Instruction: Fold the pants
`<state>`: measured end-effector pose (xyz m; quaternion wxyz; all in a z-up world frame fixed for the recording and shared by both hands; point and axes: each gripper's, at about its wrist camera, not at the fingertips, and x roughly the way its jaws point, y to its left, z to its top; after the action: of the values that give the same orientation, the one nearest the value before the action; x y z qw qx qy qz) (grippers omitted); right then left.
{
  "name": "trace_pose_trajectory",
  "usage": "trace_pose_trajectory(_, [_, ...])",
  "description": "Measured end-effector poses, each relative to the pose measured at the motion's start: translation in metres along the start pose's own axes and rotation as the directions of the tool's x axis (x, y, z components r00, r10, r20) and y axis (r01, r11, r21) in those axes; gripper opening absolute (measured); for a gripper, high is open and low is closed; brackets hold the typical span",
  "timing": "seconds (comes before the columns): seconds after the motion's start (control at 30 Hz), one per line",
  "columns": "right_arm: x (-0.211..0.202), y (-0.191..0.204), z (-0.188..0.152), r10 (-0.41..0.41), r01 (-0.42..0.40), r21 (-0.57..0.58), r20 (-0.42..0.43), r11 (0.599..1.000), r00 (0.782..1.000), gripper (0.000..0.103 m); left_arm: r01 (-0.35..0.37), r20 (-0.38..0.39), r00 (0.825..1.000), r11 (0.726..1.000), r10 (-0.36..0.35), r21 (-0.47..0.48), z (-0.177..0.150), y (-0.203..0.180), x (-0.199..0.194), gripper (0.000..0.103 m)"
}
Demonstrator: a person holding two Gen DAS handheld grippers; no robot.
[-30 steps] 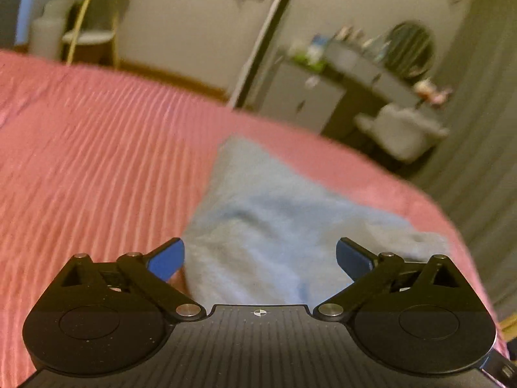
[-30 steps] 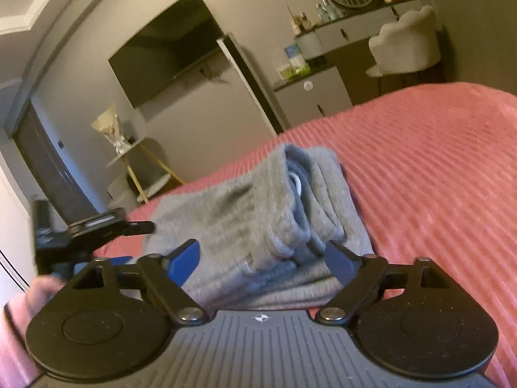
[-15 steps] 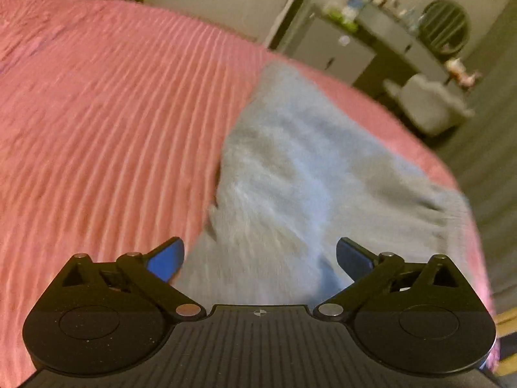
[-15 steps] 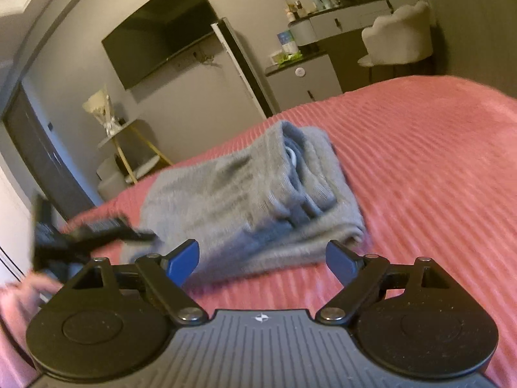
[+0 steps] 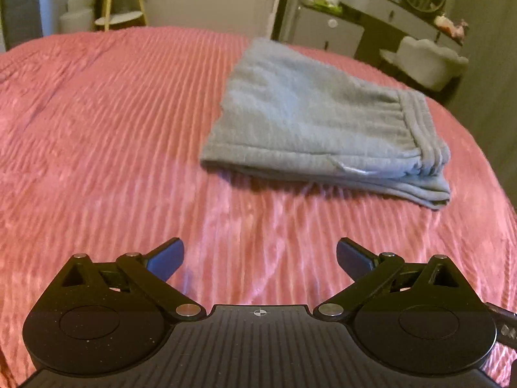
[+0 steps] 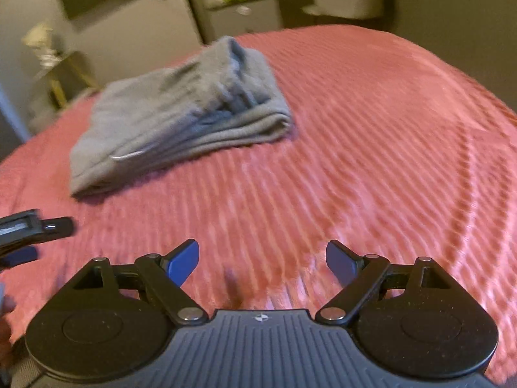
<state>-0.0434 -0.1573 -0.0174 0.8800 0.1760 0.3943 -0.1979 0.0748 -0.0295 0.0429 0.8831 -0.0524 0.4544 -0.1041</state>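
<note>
"What was on the bed?"

"One pink ribbed bedspread (image 5: 97, 135), and on it one pair of grey pants (image 5: 316, 129), folded into a single thick stack lying toward the far edge, waistband end to the right in the left view."

"And the tools?"

"Two. The left gripper (image 5: 260, 258) and the right gripper (image 6: 262, 260) both hung spread wide, grasping nothing, well apart from the pants. Bare bedspread lay between them and the stack."
</note>
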Motion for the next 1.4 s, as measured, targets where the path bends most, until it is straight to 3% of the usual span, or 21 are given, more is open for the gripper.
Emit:
trace_pose_trajectory(0.2, [-0.01,0.023,0.009,0.004,-0.005,0.028,0.022,1.0,1.0,0.086,-0.04,-0.006,0.999,0.999,0.041,0.028,-0.003,-0.008,-0.006,0.103])
trace_pose_trajectory(0.37, [-0.007,0.056,0.018,-0.062,0.06,-0.132,-0.007,0.989,0.998,0.086,-0.1,0.014,0.995,0.994,0.1,0.053,-0.005,-0.013,-0.009,0.103])
trace_pose_trajectory(0.43, [-0.008,0.065,0.016,-0.109,0.108,-0.174,0.007,0.979,0.994,0.086,-0.107,0.016,0.994,0.992,0.106,0.065,-0.004,-0.014,-0.009,0.103])
trace_pose_trajectory(0.53, [-0.008,0.072,0.016,-0.118,0.115,-0.216,0.001,0.97,0.993,0.086,-0.103,0.029,0.994,0.992,0.101,0.079,-0.002,-0.015,-0.01,0.103])
trace_pose_trajectory(0.8, [-0.002,0.078,0.024,-0.088,0.083,-0.197,-0.019,0.977,0.996,0.086,-0.057,0.03,0.998,0.998,0.056,0.038,0.002,-0.014,-0.007,0.103])
trace_pose_trajectory(1.23, [0.01,0.084,0.028,-0.145,0.144,-0.24,0.013,0.96,0.989,0.086,-0.206,-0.008,0.978,0.974,0.208,0.098,0.003,-0.032,0.021,0.103])
trace_pose_trajectory(1.4, [0.012,0.081,0.029,-0.148,0.147,-0.233,0.017,0.961,0.989,0.086,-0.205,0.006,0.979,0.973,0.205,0.107,-0.001,-0.033,0.018,0.103])
